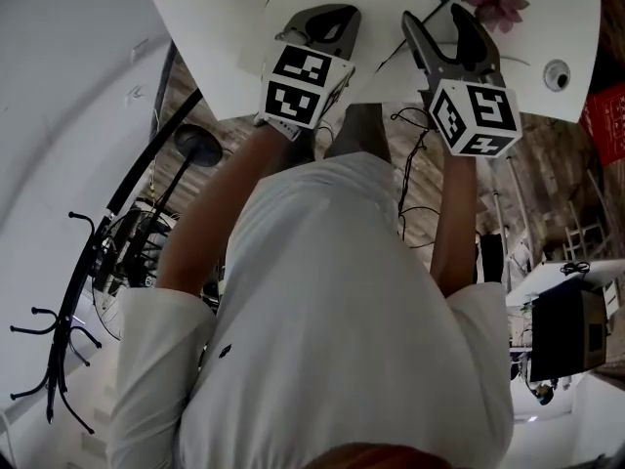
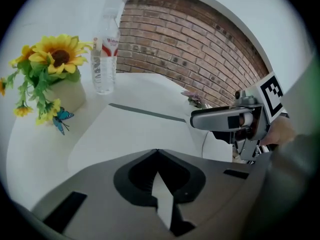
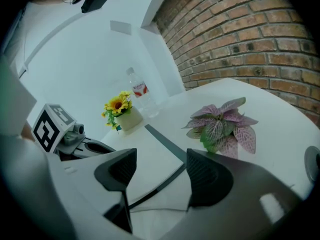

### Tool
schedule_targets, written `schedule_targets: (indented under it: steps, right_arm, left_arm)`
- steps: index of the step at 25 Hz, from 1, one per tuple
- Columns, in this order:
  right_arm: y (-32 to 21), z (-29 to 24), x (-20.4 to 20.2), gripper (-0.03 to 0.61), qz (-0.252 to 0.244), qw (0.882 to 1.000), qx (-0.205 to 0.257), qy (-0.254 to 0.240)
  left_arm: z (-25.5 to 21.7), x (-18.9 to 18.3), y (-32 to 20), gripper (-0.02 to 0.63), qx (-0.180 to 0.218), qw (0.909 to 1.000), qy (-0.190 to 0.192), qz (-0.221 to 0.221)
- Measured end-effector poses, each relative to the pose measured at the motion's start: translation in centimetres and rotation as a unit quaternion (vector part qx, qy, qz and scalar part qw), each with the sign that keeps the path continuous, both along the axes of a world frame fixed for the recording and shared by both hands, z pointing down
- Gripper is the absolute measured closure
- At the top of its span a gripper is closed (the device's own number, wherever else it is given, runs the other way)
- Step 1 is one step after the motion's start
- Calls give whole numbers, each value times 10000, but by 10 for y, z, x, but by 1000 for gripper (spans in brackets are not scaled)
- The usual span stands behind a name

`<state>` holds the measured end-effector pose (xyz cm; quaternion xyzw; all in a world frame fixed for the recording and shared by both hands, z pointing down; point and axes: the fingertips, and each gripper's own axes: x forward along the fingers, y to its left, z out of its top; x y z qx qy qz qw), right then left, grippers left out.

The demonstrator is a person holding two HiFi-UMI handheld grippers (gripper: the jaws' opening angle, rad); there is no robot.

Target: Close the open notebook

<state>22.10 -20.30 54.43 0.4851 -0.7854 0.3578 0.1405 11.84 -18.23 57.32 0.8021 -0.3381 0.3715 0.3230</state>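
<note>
sunflower pot (image 2: pixel 60 84) beside water bottle (image 2: pixel 105 54) | pink-leaved plant (image 3: pixel 222 126) | brick wall (image 3: pixel 240 39) behind

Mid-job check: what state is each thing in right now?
Notebook: open, flat on the table.
Left hand-held gripper: shut, empty.
Right hand-held gripper: open, notebook page showing between its jaws, not gripped.
Water bottle: upright.
Sunflower pot: upright.
Pink-leaved plant: upright.

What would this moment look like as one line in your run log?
notebook: open, flat on table | left gripper: shut | right gripper: open, aimed at notebook | task: not yet done
</note>
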Motion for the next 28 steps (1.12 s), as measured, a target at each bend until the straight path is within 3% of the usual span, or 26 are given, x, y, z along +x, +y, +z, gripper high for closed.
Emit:
schedule_targets:
  steps: [10,18,24,26,28]
  right_arm:
    - [-13,22,5,261,65,9996,-261,-18]
    - [-15,31,2,261,85,9977,-485,463]
    - [-14,31,3,262,211,9980,-575,153]
    - [-11,31,-5,316,75,9979,-644,38]
    - [-9,31,-9,316,37,9977,-676,-28]
  left_arm:
    - [10,2,-1,604,-173,9998,82,-60]
    - [11,0,-1,604,-299,9993,196,-131]
    - [13,1,0,604,-283,9992,229,-153]
    - [12,0,0,604,-255,9993,216,-154]
    - [12,0,0,604,-247,9994,201,-159]
